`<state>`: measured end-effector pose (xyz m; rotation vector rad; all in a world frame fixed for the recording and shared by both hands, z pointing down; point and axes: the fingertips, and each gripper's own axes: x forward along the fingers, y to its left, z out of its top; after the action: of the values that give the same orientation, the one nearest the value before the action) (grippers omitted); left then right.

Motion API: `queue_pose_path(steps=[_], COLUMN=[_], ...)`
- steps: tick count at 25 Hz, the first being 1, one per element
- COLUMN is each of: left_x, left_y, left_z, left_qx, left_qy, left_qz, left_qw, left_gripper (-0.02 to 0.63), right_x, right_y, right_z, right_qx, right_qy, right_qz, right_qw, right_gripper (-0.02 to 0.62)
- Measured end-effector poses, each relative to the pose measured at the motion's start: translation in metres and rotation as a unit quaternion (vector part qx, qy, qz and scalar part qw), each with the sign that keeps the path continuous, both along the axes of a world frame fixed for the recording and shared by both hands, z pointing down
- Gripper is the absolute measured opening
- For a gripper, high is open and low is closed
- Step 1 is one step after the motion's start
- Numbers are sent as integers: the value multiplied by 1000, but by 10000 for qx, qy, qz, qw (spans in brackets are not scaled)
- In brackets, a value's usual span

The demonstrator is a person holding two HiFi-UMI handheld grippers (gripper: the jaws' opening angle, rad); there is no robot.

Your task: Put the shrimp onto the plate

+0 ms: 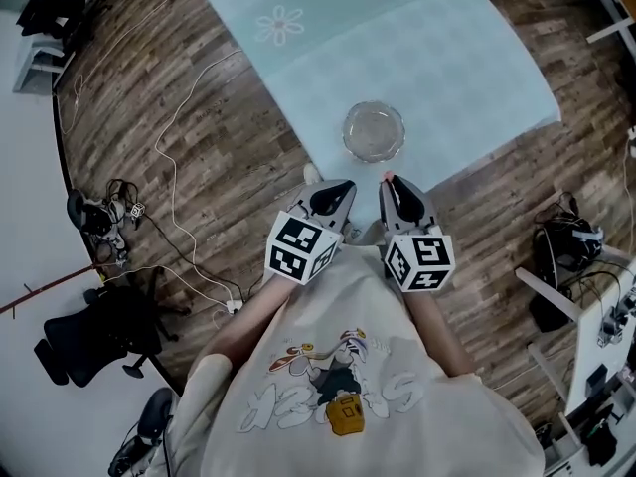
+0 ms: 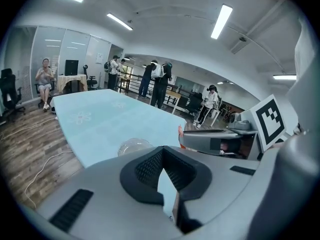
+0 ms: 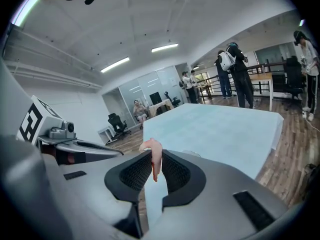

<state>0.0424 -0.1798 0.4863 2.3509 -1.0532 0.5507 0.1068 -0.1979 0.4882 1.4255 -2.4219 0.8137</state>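
- Right gripper (image 3: 152,168) was clamped on the shrimp (image 3: 153,156), held over the table (image 1: 447,58) edge, just short of the glass plate (image 1: 374,131).
- Left gripper (image 2: 168,180) had its jaws together with nothing between them, beside the right.

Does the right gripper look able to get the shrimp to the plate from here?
Probably yes: the plate lies near the table edge right ahead of the right gripper, which is shut on the shrimp, and nothing stands between them.
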Motion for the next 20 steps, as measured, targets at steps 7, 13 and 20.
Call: queue_pose_path(steps=[7,13,20], left_x=[9,-1,-3], left_y=[-15,-23,-31], left_z=[21,54,81], left_qx=[-312,-630,-930], left_qy=[30,56,163], left_qz=[158,95,49], left_qw=[9994,9980,9955], left_gripper=[8,8,8], right_x=[2,2,2], right_y=[-16,-29,-41], right_z=[27,58,95], right_qx=[-250,-522,-733], right_qy=[238,389,769], right_qz=[16,84,-29], right_qw=[9994,9978,9943], right_gripper=[78,78,77])
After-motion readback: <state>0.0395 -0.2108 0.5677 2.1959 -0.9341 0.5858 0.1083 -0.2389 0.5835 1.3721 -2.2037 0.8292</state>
